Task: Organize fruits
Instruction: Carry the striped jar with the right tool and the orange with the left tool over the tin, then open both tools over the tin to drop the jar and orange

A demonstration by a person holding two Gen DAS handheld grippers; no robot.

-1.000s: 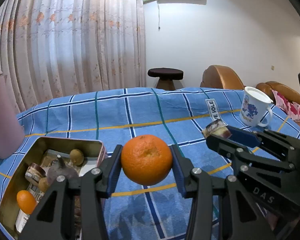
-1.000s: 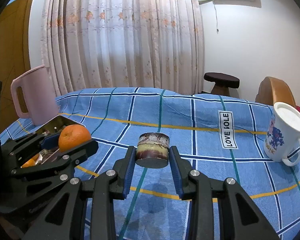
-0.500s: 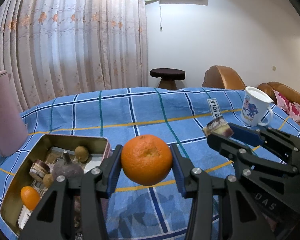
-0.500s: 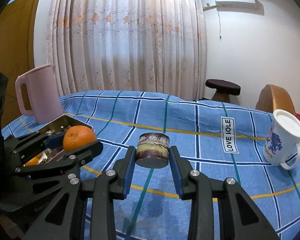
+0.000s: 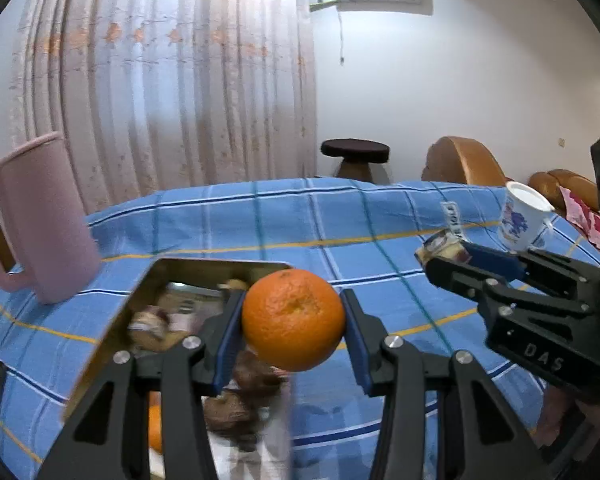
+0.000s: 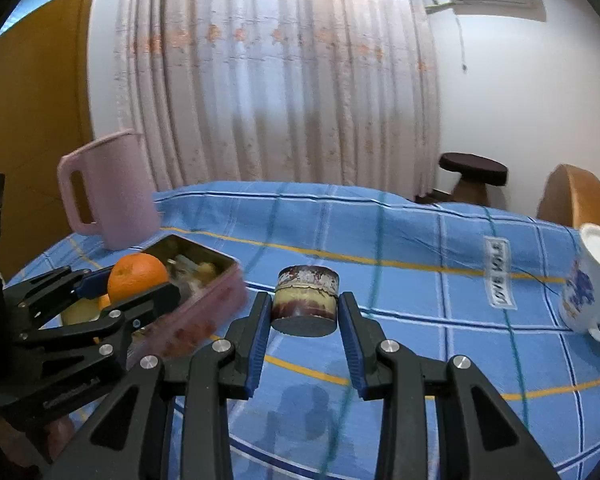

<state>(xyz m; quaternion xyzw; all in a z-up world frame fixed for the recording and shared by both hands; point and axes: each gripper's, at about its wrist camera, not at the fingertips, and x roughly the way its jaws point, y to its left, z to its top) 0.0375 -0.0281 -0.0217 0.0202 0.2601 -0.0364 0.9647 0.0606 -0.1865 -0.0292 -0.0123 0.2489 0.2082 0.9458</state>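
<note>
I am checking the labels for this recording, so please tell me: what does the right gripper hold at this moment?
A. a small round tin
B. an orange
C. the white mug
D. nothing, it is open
A: in the right wrist view the right gripper is closed on the small round tin, while the orange sits in the left gripper.

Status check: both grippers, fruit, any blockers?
Left gripper shut on orange. Right gripper shut on small jar. Tin below left, partly filled. Nothing blocking.
</note>
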